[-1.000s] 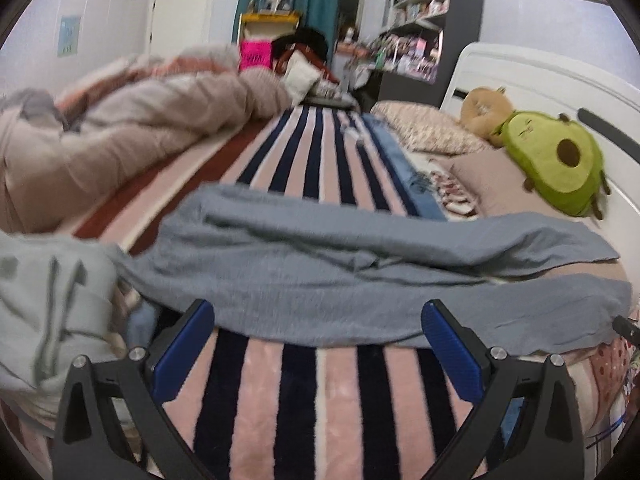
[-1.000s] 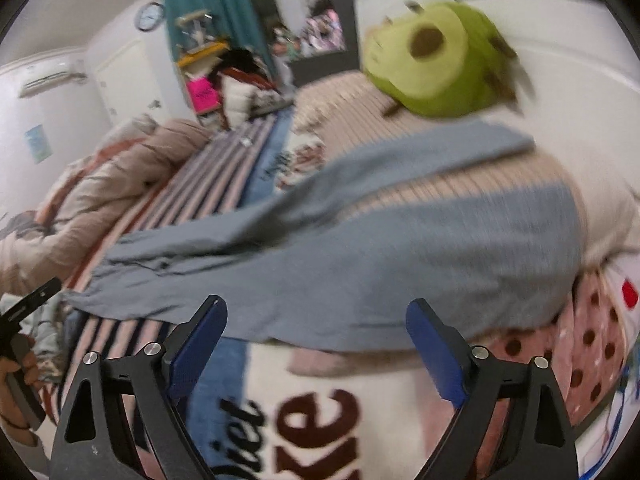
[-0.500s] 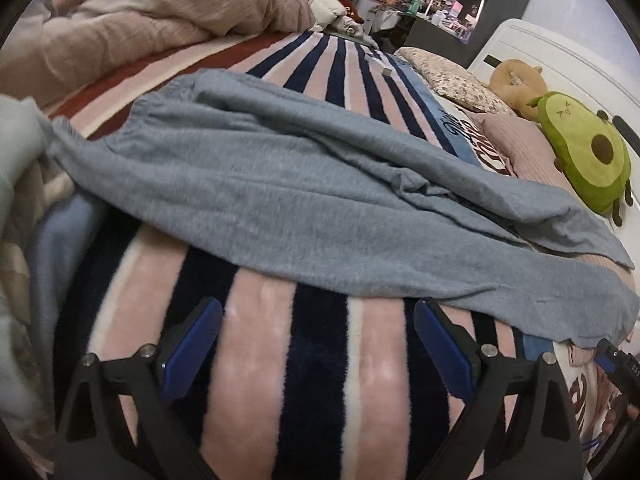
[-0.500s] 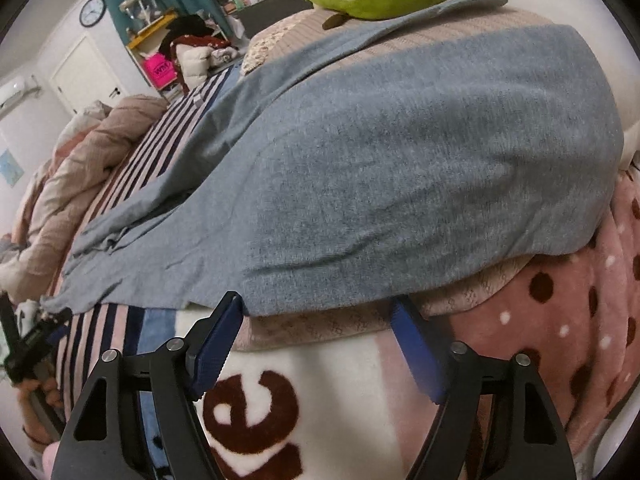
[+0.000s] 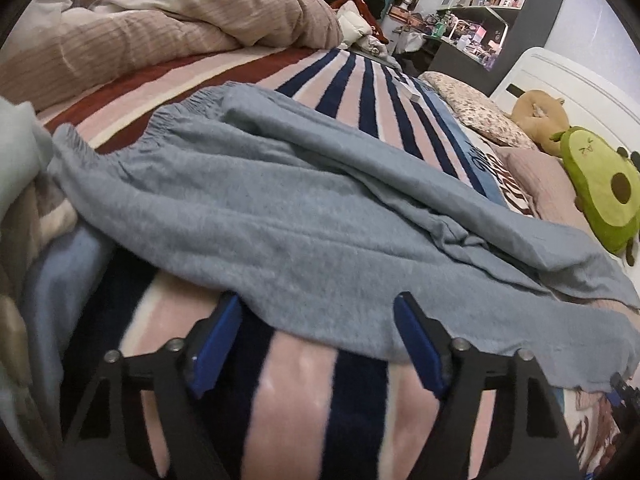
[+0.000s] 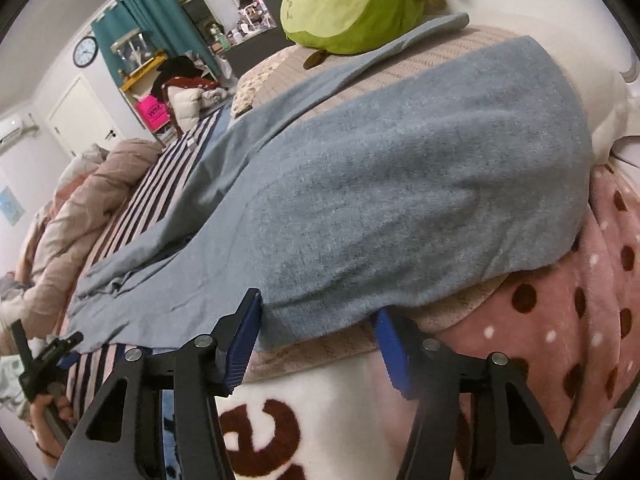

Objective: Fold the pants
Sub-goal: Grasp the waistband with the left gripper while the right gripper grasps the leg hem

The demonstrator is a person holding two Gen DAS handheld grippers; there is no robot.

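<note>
Grey-blue pants lie spread across the striped blanket on the bed, waistband at the left, legs running right toward the pillows. My left gripper is open, its blue pads at the near edge of the pants near the hip. In the right wrist view the pants' near leg drapes over a pillow. My right gripper is open, its pads straddling the near edge of that leg. The left gripper also shows in the right wrist view, at the far left.
A rumpled beige duvet lies at the back left. An avocado plush and a brown plush sit by the white headboard. Folded clothes lie at the left. A pink dotted blanket lies under the right leg end.
Both grippers have moved forward and down until their open pads reach the near edge of the pants. The pants have not moved.
</note>
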